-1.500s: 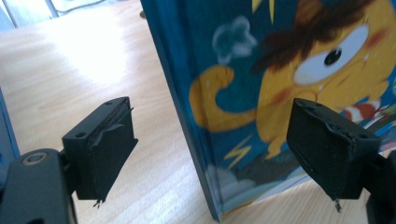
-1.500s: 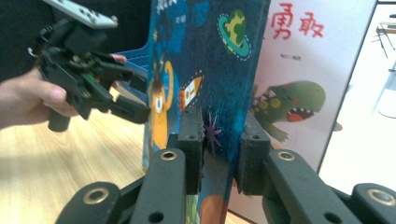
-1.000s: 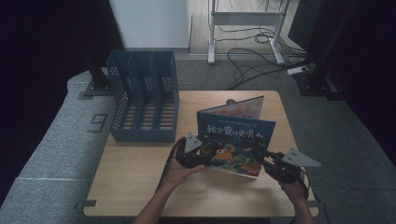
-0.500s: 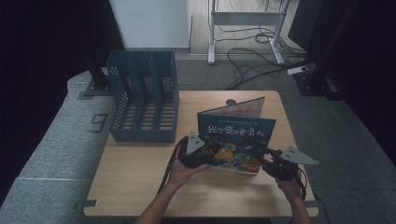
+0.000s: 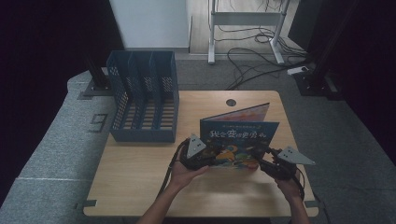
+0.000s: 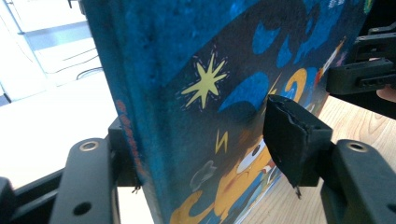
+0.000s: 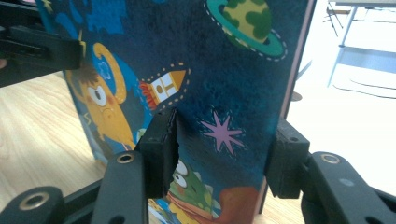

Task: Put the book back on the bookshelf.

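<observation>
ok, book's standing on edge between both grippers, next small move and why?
Probably finish closing the left gripper on the spine edge. Its jaws have just been closing with the book between them, one pad apparently not yet pressing. The right gripper has just been opening around the other edge, so nothing clearly clamps the upright book on the table.

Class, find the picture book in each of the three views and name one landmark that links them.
High view: book stands right of centre on the table, between both grippers.
Left gripper view: cover centre frame, between the jaws.
Right gripper view: cover centre frame, between the jaws.
Shared landmark: the orange cartoon figure.
</observation>
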Motion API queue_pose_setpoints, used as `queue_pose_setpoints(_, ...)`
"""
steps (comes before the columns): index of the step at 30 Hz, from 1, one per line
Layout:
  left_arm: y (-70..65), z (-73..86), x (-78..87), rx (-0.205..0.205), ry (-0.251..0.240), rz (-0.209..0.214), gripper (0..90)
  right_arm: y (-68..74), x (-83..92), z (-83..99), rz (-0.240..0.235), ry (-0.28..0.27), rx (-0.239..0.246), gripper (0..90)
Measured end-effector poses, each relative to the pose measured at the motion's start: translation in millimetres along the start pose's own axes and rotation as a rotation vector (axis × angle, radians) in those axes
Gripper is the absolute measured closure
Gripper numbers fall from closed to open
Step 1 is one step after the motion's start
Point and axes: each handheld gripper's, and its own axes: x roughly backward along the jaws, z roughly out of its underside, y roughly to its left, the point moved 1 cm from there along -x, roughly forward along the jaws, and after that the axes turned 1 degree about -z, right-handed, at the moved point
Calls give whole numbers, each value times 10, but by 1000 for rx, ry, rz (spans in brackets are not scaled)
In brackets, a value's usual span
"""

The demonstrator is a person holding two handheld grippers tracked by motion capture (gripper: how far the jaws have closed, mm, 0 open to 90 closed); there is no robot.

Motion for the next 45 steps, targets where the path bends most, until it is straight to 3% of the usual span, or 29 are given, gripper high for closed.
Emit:
queue_pose_setpoints(10,-2,11,31,14,-26,26,445,-54,-36,39,65,11,-42,426)
queue_pose_setpoints(21,-2,-49,48,37,-60,52,475,-18,-115,49,58,23,-40,406)
queue_pose_setpoints(27,24,-112,37,28,-64,81,485,-34,-145,51,48,19,-58,390)
queue_pose_setpoints(31,42,-161,52,37,-102,108,501,-44,-149,52,44,17,-63,387)
queue_pose_setpoints(42,-36,-132,115,-18,-131,138,621,-58,-188,61,78,31,-99,312)
queue_pose_setpoints(45,-58,-115,142,-14,-139,152,650,-63,-199,66,72,34,-115,291)
